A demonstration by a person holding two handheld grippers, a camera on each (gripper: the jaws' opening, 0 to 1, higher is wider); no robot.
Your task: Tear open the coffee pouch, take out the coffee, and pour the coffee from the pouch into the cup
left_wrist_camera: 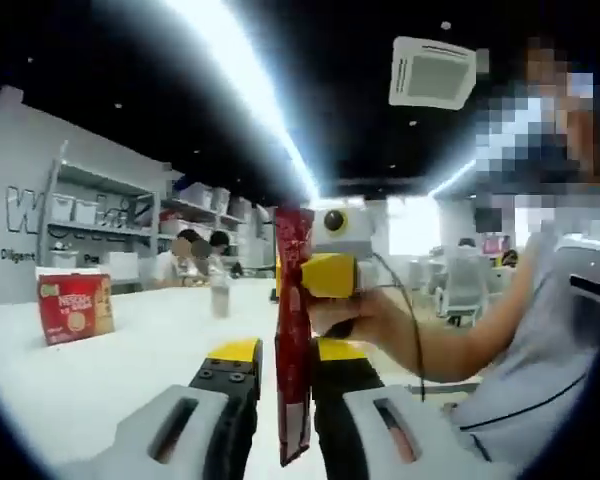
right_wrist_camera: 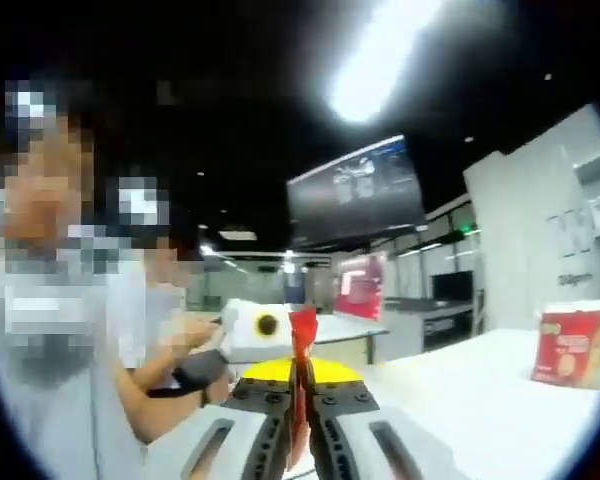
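The red coffee pouch stands on end, long axis vertical, held up in the air between the two tools. The left gripper pinches its lower half; the right gripper clamps its top edge. Below lies a white table with a red box. Shelves line the wall beneath a dark ceiling.

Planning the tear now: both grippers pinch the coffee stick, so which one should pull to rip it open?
Probably right: the right gripper is shut on the coffee stick near its top end. The left gripper clamps lower, steadying the body.
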